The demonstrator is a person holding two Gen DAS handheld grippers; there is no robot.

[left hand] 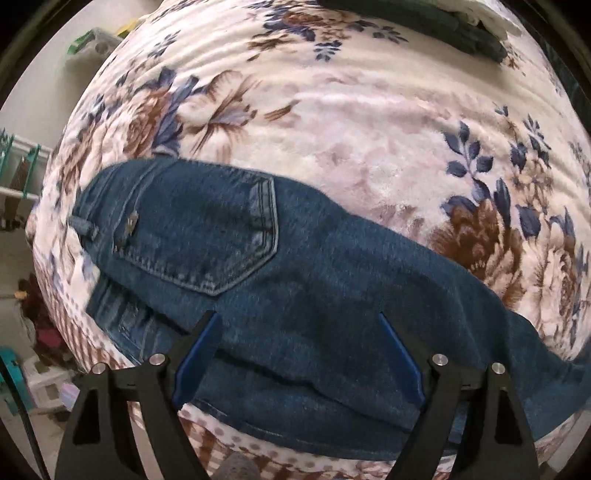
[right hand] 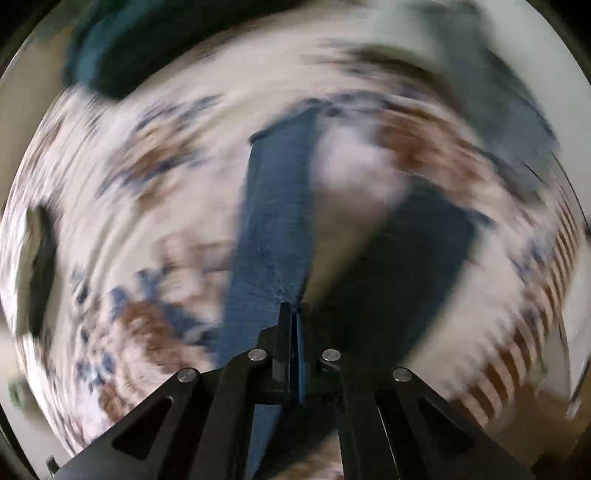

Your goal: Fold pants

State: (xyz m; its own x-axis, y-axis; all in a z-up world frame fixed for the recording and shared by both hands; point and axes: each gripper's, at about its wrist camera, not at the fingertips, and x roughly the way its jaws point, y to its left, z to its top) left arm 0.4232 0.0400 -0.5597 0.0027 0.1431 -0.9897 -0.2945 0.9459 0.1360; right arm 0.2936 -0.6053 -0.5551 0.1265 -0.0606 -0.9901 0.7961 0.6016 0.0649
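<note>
Mid-fold: right gripper [right hand: 293,314] jaws pinching jeans [left hand: 295,280] leg; left gripper [left hand: 299,332] jaws spread over seat; next, carrying leg across

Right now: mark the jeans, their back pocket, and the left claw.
jeans [left hand: 332,295], left wrist view, on the leg fabric
back pocket [left hand: 207,229], left wrist view, pocket's middle panel
left claw [left hand: 297,319], left wrist view, midway between its open fingertips

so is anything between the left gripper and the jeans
Nothing visible. The left gripper is open directly over the jeans, which lie on the floral blanket. The dark folded clothes sit well away at its far edge.
</note>
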